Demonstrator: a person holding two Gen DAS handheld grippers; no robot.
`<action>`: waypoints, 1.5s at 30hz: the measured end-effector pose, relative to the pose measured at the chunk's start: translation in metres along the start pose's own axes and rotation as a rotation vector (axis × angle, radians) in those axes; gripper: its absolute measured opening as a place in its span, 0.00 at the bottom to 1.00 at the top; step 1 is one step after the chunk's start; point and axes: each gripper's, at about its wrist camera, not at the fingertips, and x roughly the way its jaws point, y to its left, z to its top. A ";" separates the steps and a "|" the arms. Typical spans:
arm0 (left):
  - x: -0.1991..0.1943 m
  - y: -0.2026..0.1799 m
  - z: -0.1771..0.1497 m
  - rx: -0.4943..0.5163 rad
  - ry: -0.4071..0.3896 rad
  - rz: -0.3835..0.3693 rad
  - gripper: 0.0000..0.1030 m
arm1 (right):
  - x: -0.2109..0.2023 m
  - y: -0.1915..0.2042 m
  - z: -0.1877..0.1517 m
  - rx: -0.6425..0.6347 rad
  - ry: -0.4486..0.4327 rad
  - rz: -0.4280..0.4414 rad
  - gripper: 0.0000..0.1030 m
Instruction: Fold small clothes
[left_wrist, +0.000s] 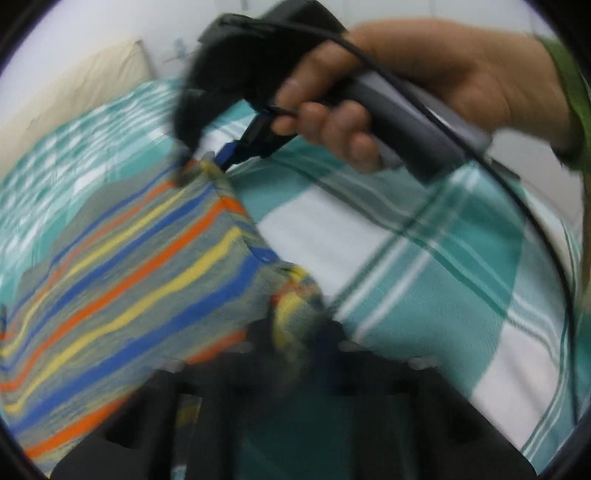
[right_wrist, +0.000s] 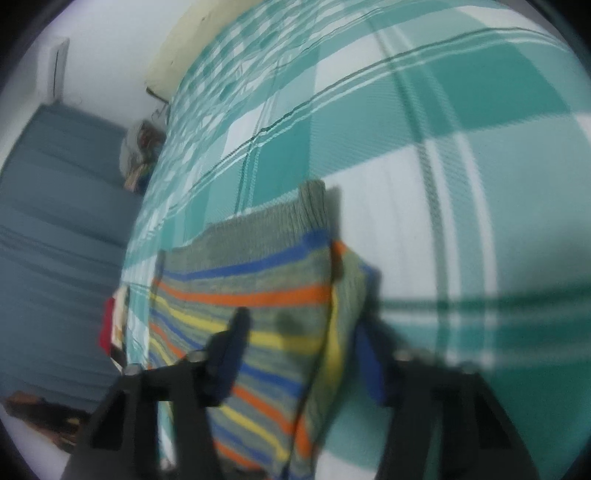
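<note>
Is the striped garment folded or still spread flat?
Partly folded: the striped garment shows a doubled layer along its right edge, over the checked bedsheet. Blur hides how neatly.

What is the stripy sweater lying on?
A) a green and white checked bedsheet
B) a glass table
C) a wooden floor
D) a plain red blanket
A: the stripy sweater lies on a green and white checked bedsheet, which spreads out all around it in both wrist views.
</note>
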 end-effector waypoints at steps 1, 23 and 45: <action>-0.010 0.007 -0.002 -0.035 -0.029 -0.023 0.10 | 0.005 0.002 0.003 -0.020 0.007 -0.040 0.07; -0.204 0.230 -0.206 -0.816 -0.004 0.298 0.25 | 0.178 0.314 -0.023 -0.418 0.060 0.095 0.17; -0.179 0.299 -0.144 -0.775 0.068 0.363 0.78 | 0.098 0.244 -0.158 -0.710 0.119 -0.039 0.46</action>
